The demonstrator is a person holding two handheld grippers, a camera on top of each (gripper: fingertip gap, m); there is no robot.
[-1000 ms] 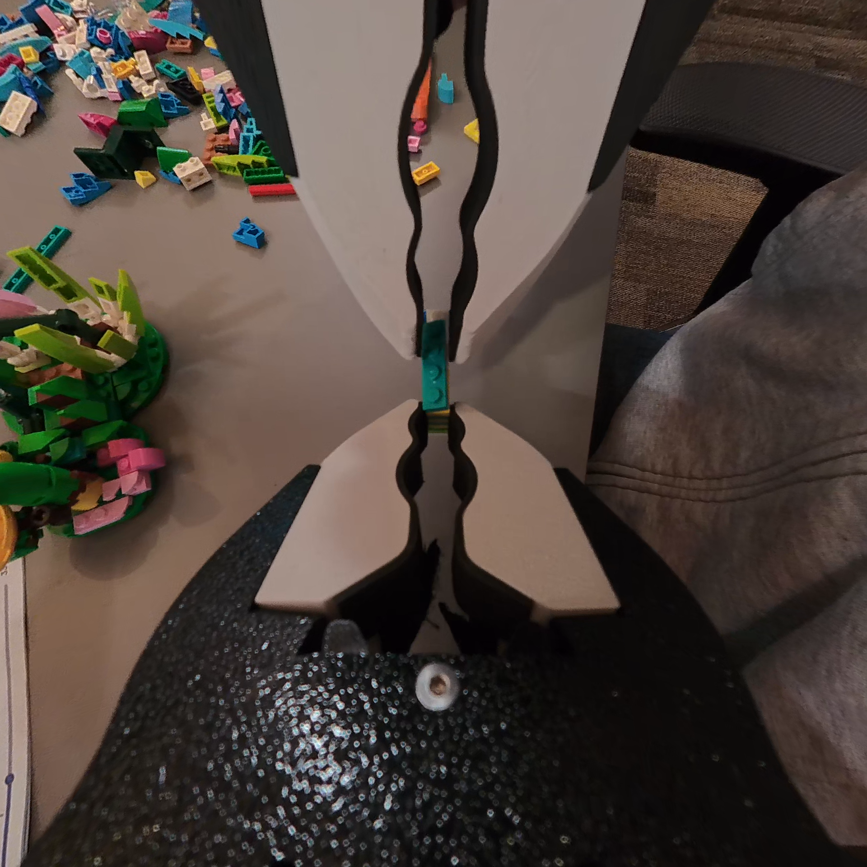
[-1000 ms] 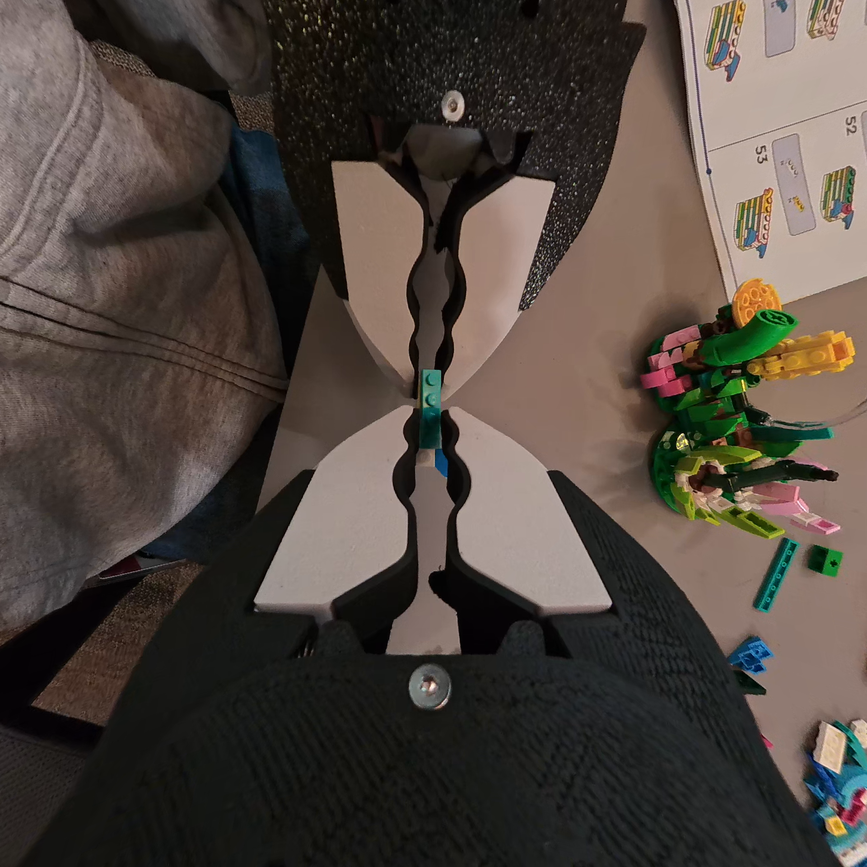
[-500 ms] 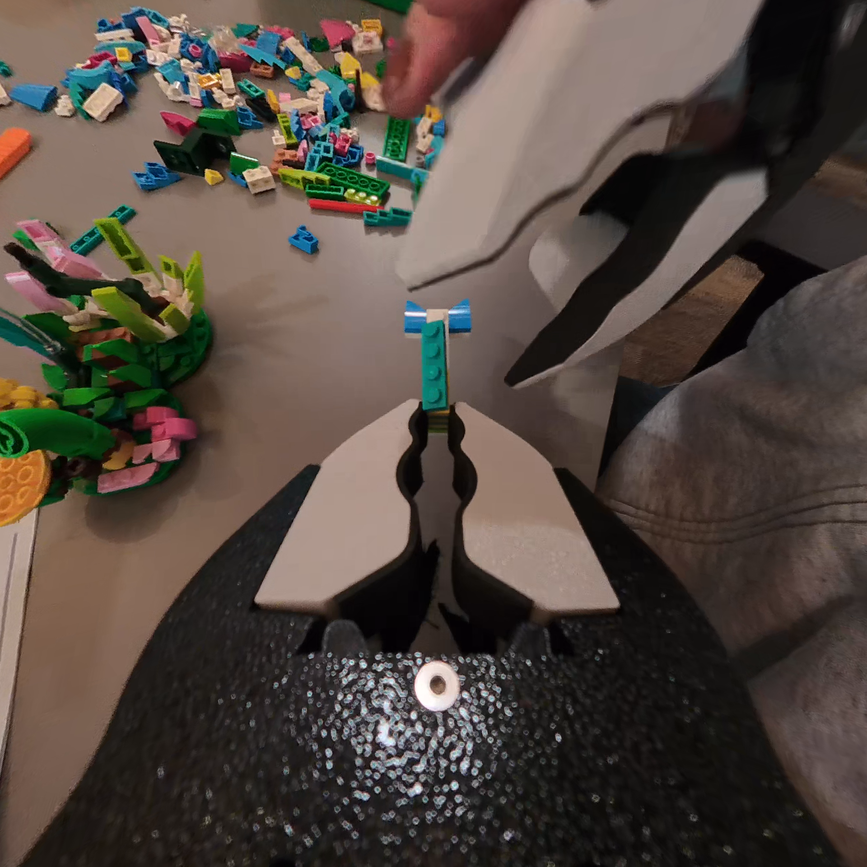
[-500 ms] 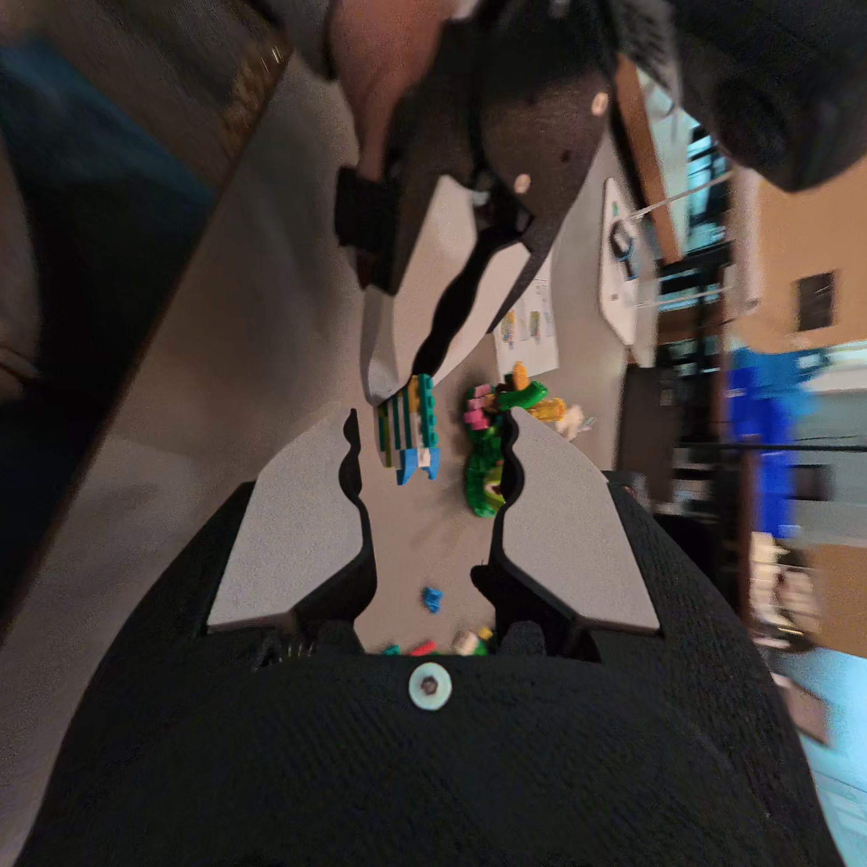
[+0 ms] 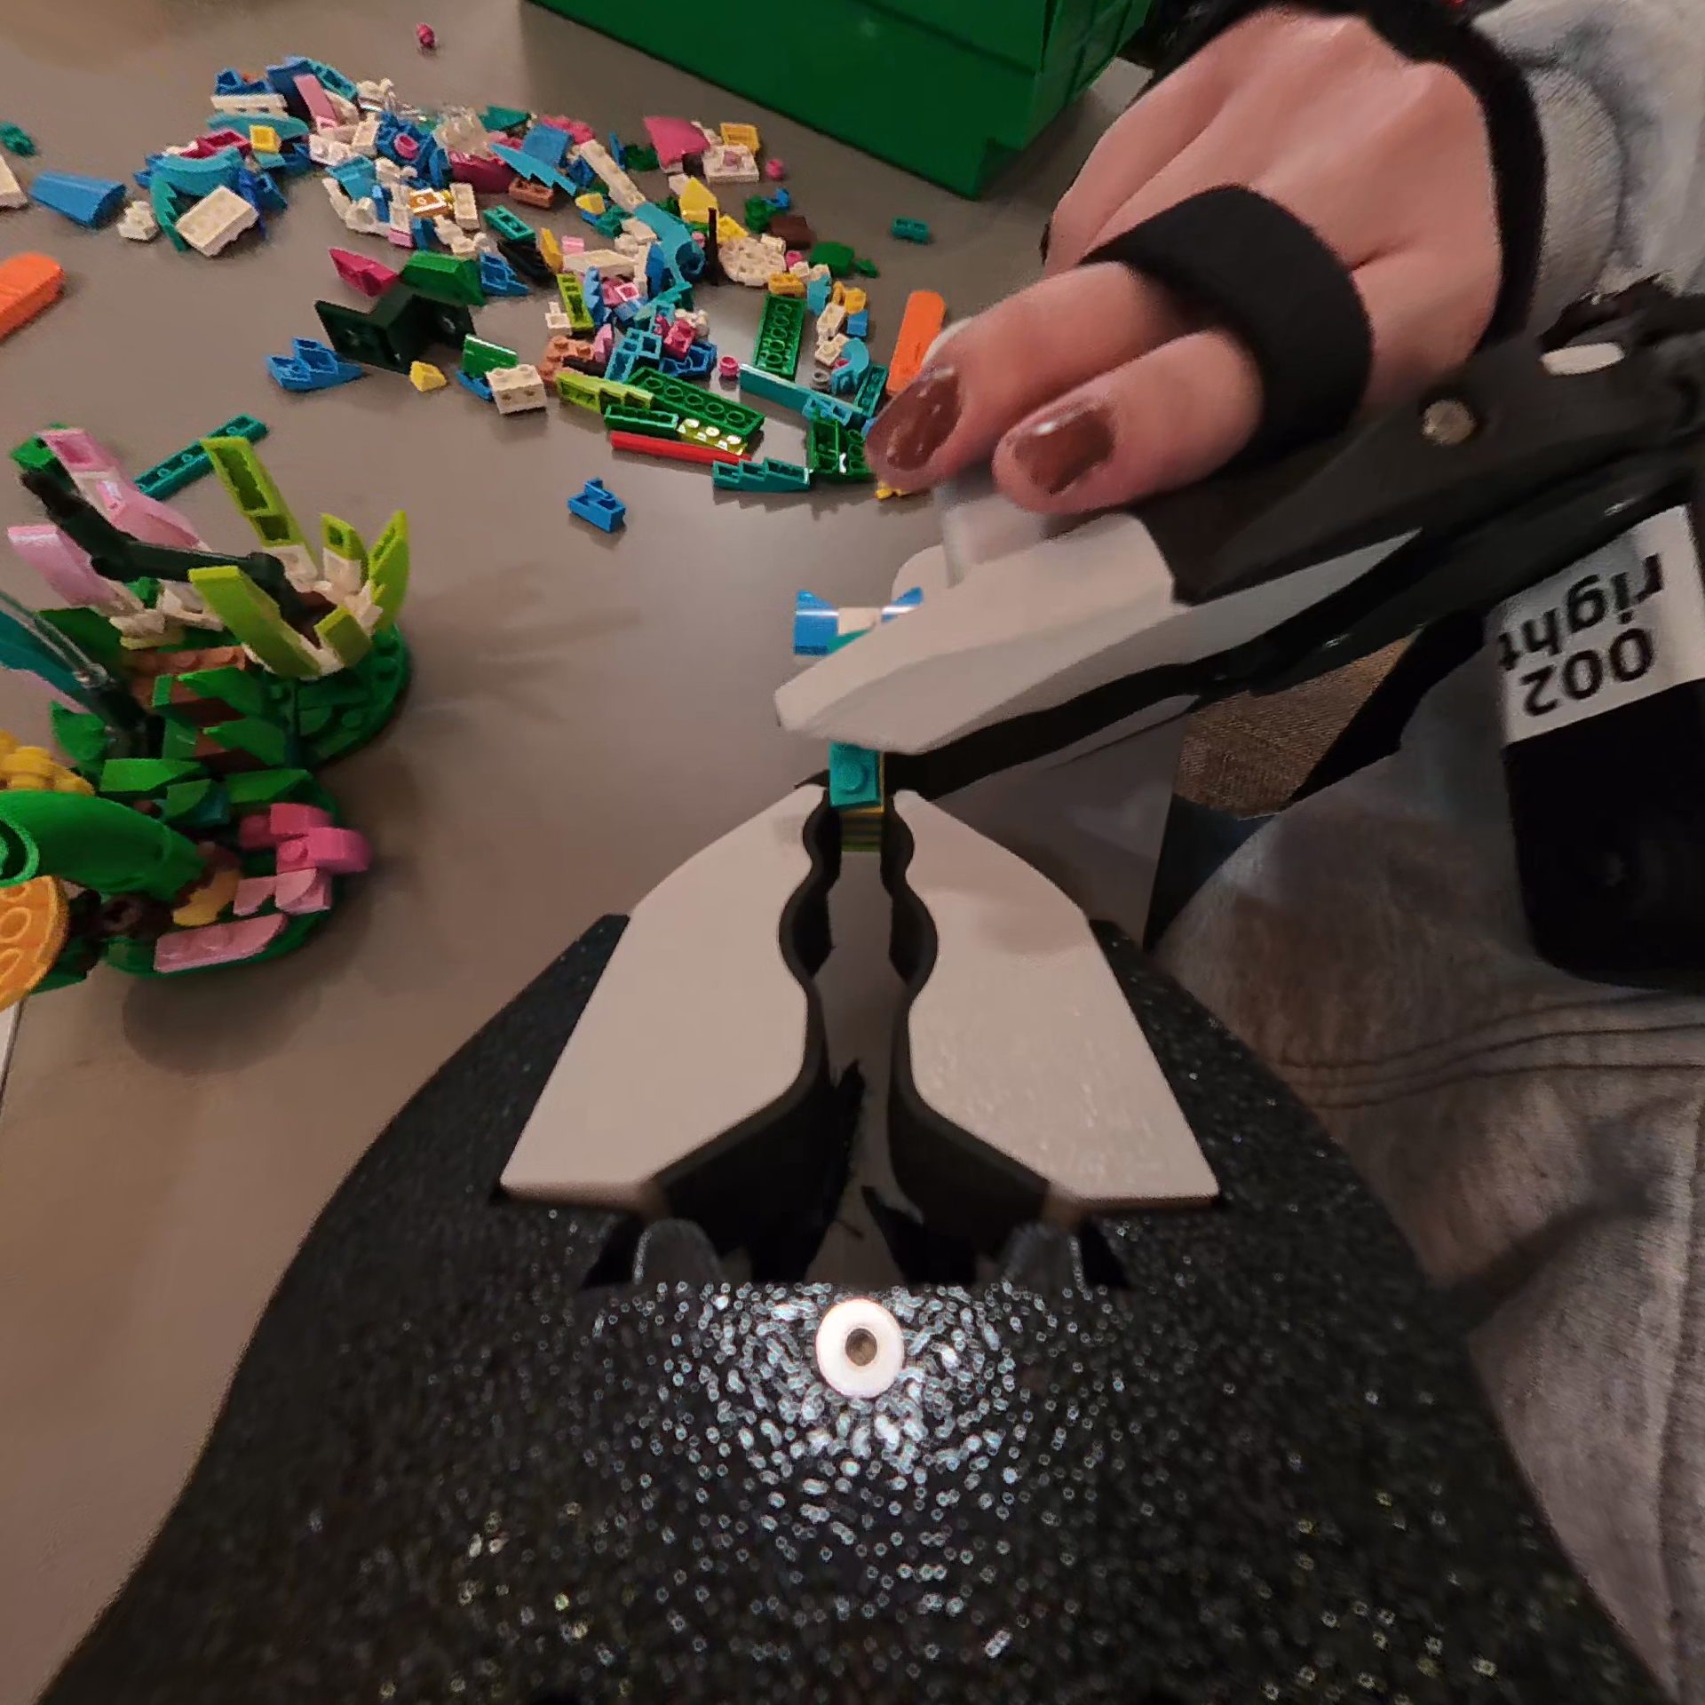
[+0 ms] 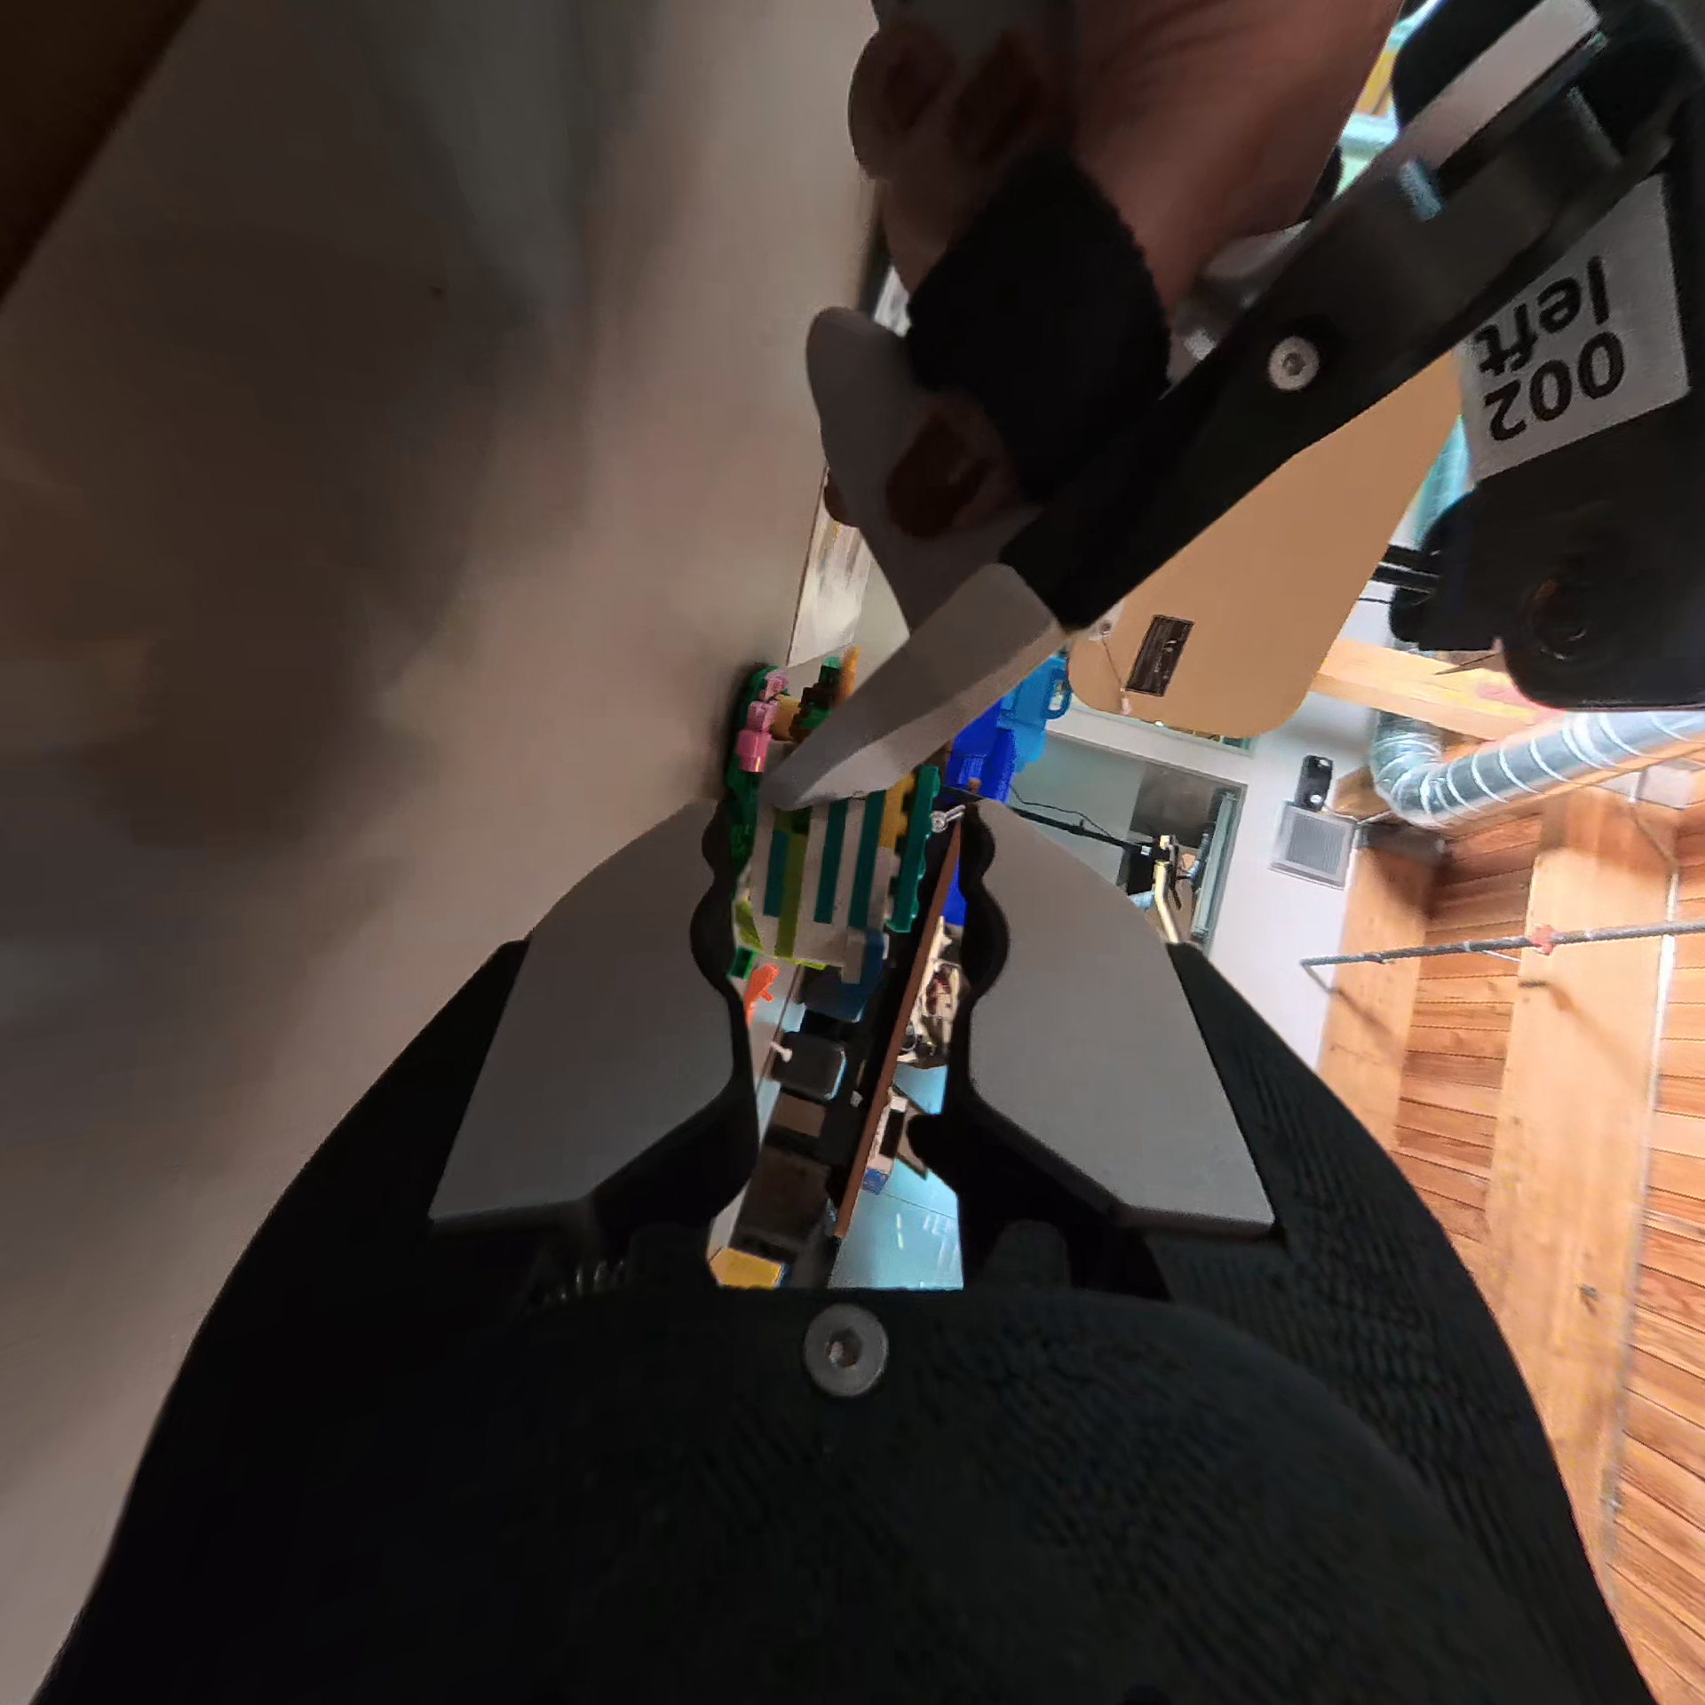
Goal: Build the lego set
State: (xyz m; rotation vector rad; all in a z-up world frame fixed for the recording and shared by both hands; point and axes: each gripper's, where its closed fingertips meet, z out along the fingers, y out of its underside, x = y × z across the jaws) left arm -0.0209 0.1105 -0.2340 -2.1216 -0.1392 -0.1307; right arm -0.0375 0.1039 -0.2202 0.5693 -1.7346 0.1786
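Left fingers point(image 5: 858, 812) clamped narrow on the bottom edge of the striped brick stack point(image 5: 856, 784); right fingers point(image 6: 849, 886) stand wide around its top, no pad contact plain. Looks light, rigid, slick plastic, press-fit layers: grip flat faces, avoid prying seams.

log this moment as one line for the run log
left gripper: shut on striped brick stack | right gripper: jaws open around it | brick pile behind
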